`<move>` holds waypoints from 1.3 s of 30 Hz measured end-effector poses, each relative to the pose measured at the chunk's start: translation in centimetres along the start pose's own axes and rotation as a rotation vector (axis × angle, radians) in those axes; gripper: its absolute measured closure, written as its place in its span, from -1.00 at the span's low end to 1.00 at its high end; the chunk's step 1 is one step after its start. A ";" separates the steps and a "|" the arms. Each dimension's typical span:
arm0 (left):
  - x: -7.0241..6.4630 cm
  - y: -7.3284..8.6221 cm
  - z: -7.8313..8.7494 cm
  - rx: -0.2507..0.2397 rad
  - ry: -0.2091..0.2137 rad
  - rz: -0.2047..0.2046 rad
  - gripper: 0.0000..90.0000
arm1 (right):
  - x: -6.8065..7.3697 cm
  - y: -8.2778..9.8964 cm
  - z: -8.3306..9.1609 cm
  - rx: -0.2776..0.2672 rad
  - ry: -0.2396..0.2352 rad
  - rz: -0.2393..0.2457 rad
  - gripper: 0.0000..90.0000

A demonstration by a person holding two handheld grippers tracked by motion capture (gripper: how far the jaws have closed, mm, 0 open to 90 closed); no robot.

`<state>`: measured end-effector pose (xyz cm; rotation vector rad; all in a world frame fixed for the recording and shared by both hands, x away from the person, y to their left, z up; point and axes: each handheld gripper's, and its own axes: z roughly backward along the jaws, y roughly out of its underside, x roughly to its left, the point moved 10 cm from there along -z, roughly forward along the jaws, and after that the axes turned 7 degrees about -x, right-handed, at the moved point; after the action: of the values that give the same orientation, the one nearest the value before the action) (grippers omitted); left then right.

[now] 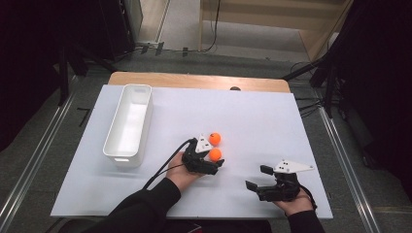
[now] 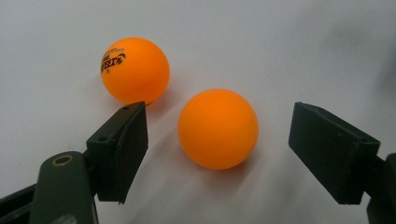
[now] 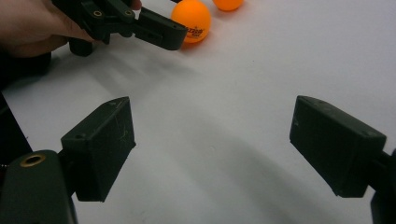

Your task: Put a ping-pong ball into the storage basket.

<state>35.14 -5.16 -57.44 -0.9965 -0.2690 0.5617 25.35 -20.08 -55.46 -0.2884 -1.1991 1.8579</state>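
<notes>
Closing on the nearer orange ping-pong ball (image 2: pixel 218 129) calls for a slow, centred squeeze: the ball is light, smooth and round, so an off-centre pinch would likely squirt it away across the white tabletop (image 1: pixel 252 121). The left gripper (image 2: pixel 217 156) would do best to advance a little farther, so that the pads meet the ball at its widest part, level with its middle, before the jaws shut.

That gripper's jaws stand wide apart, and the ball lies on the table between them, a bit nearer the left-hand pad and touching neither. A second orange ball (image 2: pixel 135 70), printed with a dark logo, lies just beyond the tip of that pad, close enough that a careless push forward could nudge it.

From above, both balls sit near the table's middle, with a white rectangular bin (image 1: pixel 129 124) well off to their left. The right gripper (image 1: pixel 259 177) rests near the table's front edge, jaws open and empty.
</notes>
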 end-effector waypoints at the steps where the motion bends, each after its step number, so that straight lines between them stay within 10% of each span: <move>1: 0.0 0.0 0.0 0.004 -0.002 0.000 -0.55 | 0.0 0.0 0.0 0.000 0.001 0.000 -0.72; 18: 0.1 0.8 -0.8 0.094 -0.038 -0.018 -0.47 | 0.0 0.1 0.0 0.005 0.003 0.002 -0.72; 39: -0.1 0.7 -0.7 0.087 -0.043 -0.042 -0.13 | 0.0 0.0 0.0 0.000 0.005 0.005 -0.72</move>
<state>35.17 -5.44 -58.46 -0.8933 -0.3010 0.5527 25.38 -20.10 -55.47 -0.2958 -1.1965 1.8603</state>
